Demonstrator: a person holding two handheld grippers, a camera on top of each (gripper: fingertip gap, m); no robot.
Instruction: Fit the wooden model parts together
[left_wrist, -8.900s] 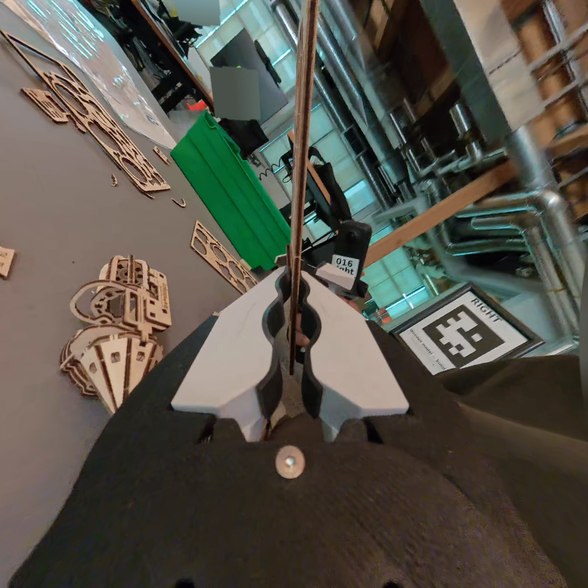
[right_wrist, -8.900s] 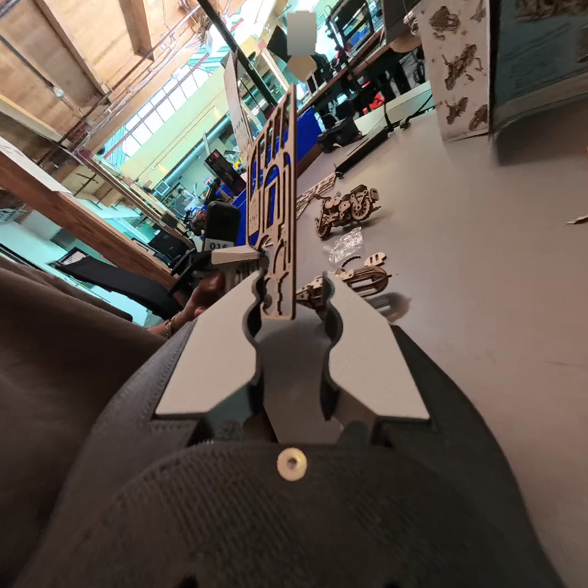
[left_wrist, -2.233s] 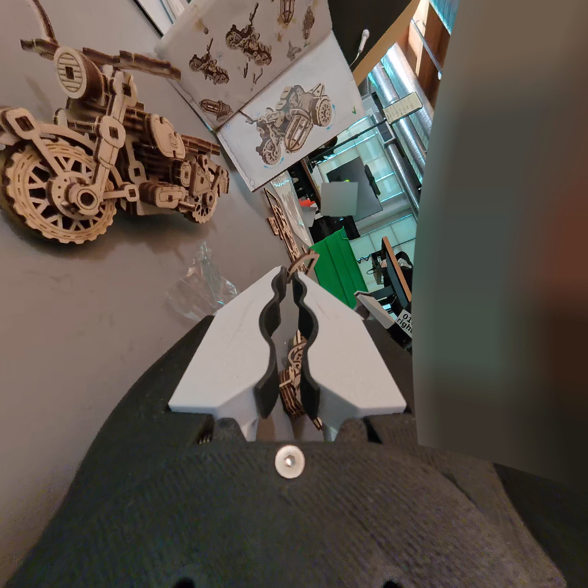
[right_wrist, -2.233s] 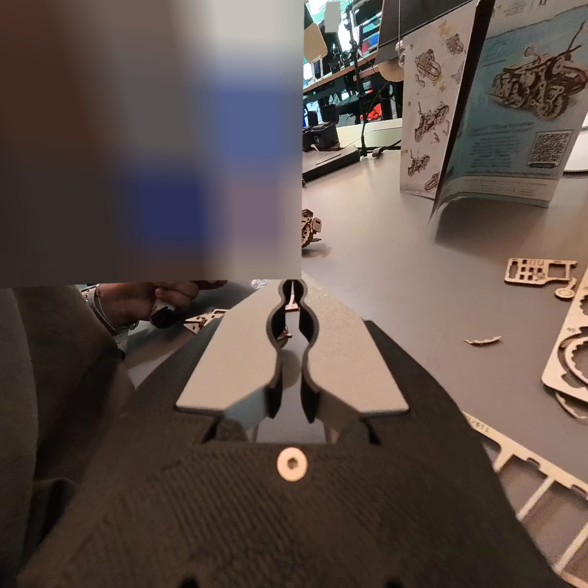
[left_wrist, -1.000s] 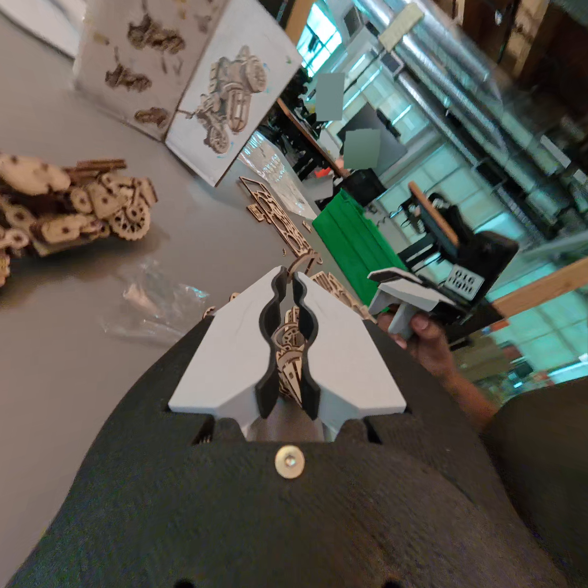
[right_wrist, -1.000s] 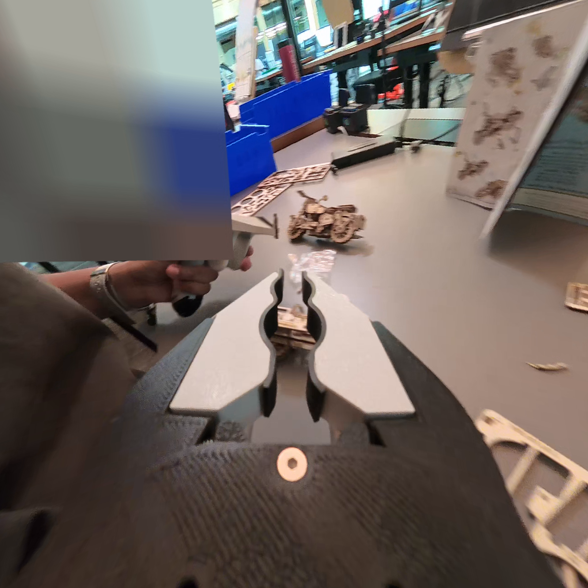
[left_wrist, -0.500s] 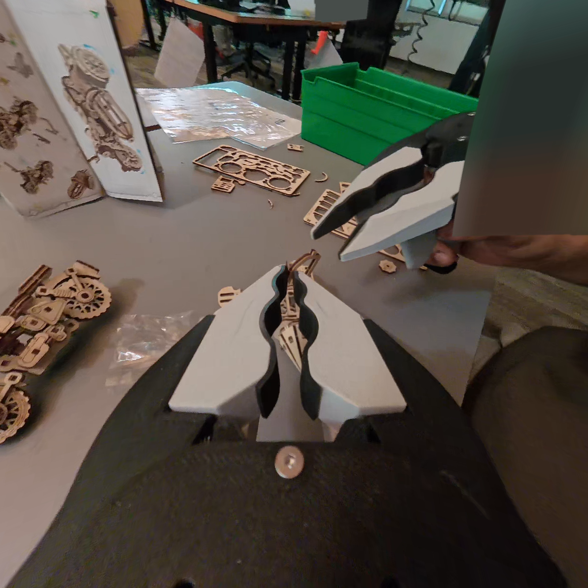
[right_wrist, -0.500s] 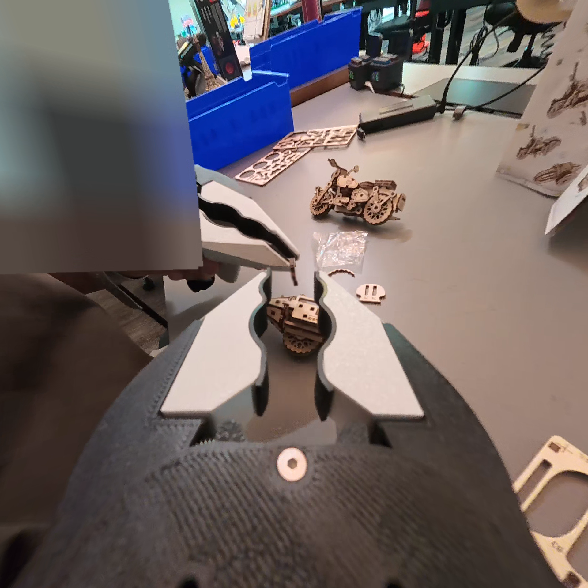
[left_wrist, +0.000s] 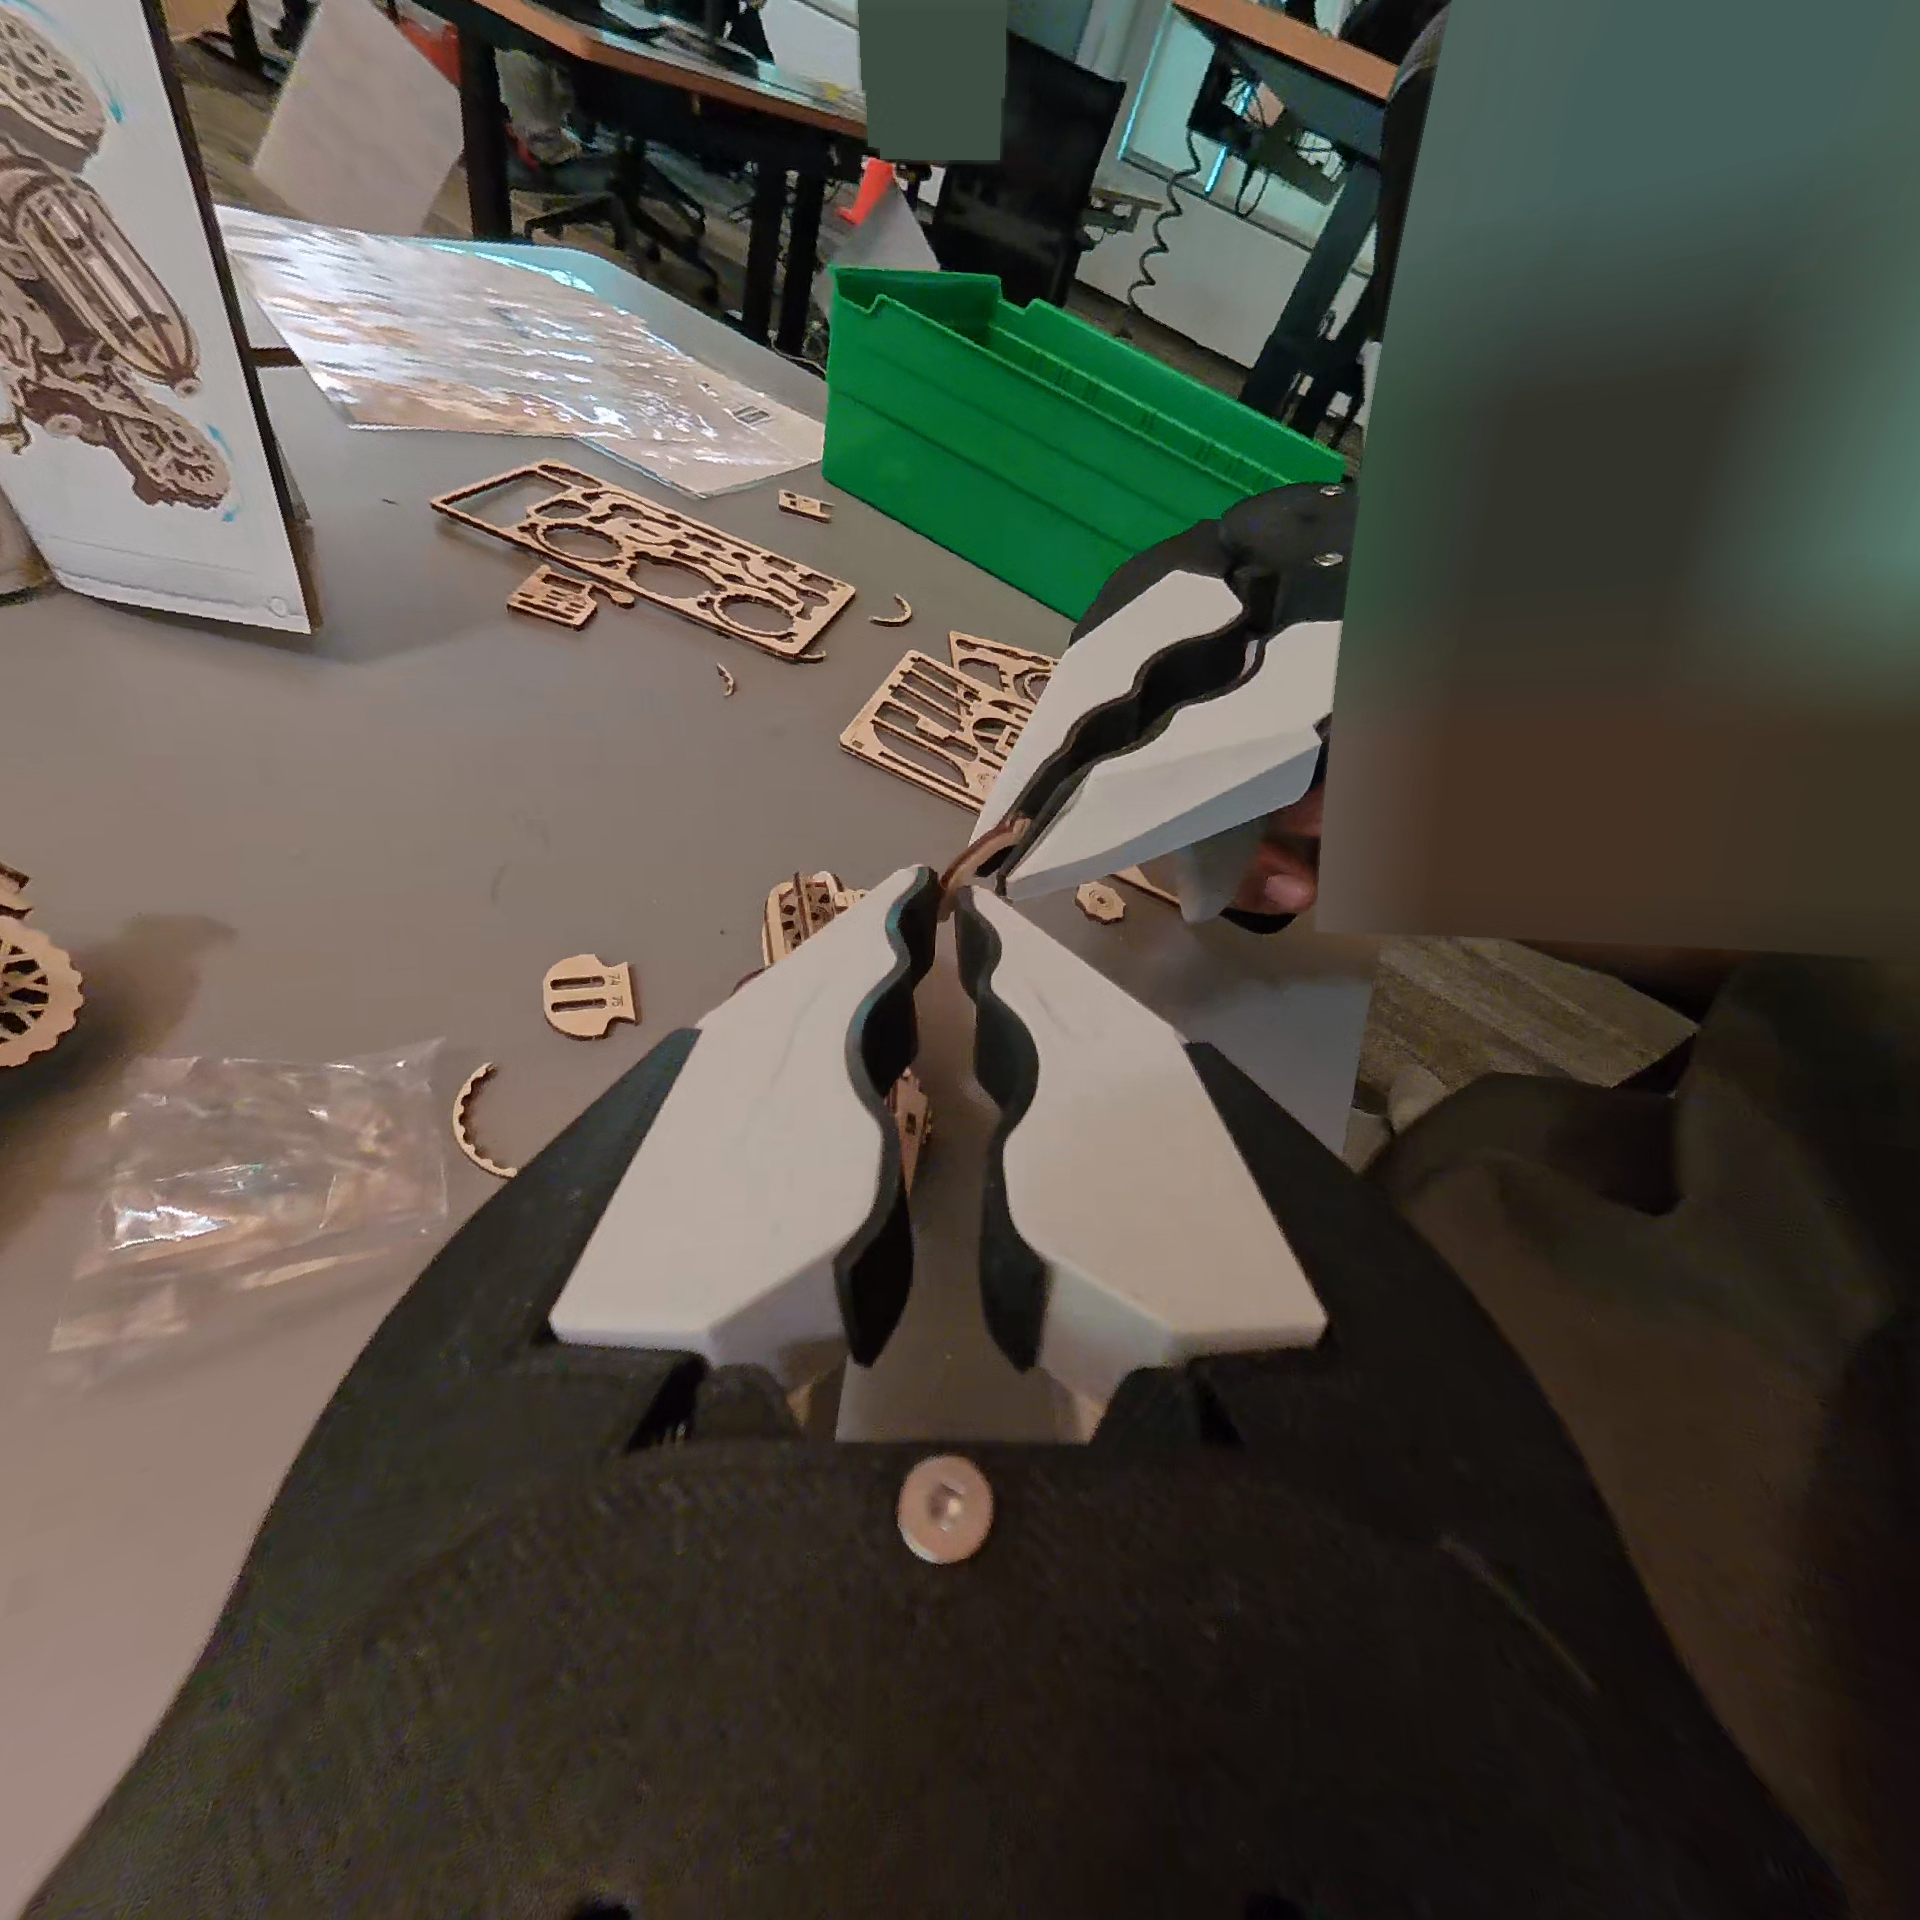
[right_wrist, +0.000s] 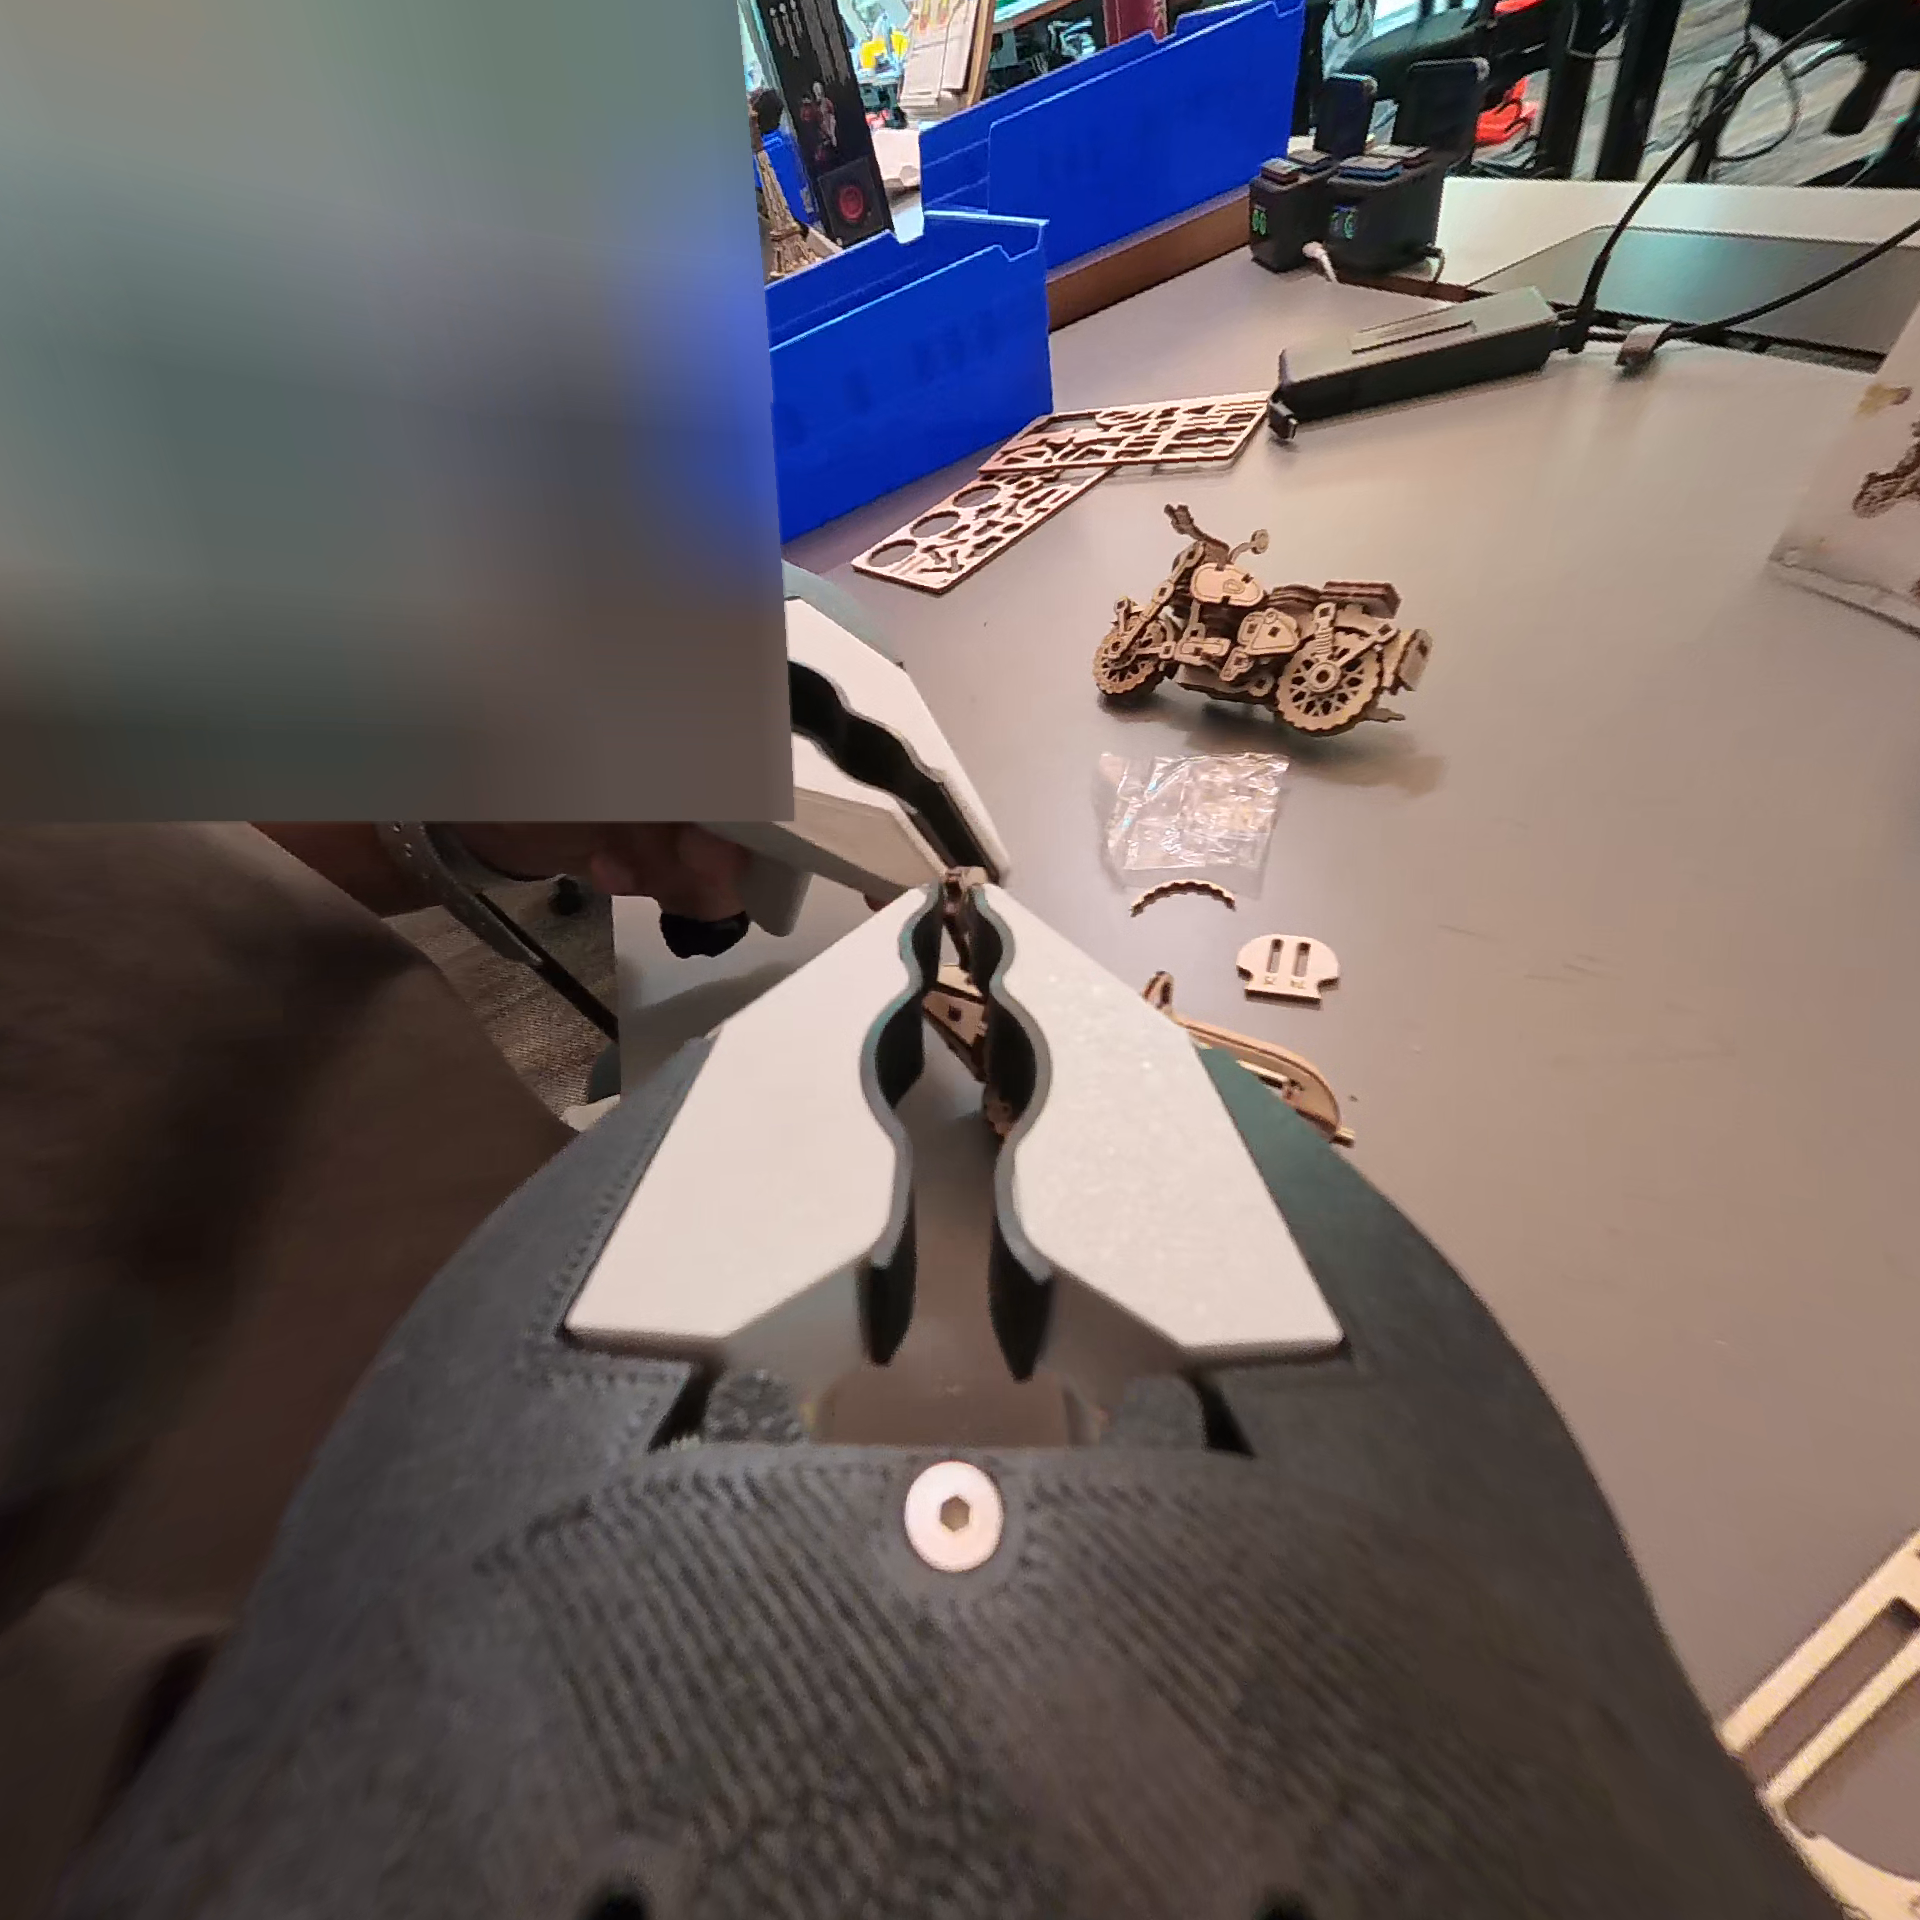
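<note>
Left gripper (left_wrist: 943, 902): closed on a thin curved piece (left_wrist: 971, 864) at its tips, above the table (left_wrist: 312, 790) edge.
Right gripper (right_wrist: 954, 906): pinched on the same piece, tip to tip with the left.
Sub-assembly (right_wrist: 961, 1023): on the table right below the grippers, apparently not yet joined.
Done: a motorcycle (right_wrist: 1262, 649) stands finished, beyond the sub-assembly.
Left: seating the curved piece; a slotted disc (right_wrist: 1286, 966) and toothed arc (right_wrist: 1184, 896) lie loose just beyond the sub-assembly.
</note>
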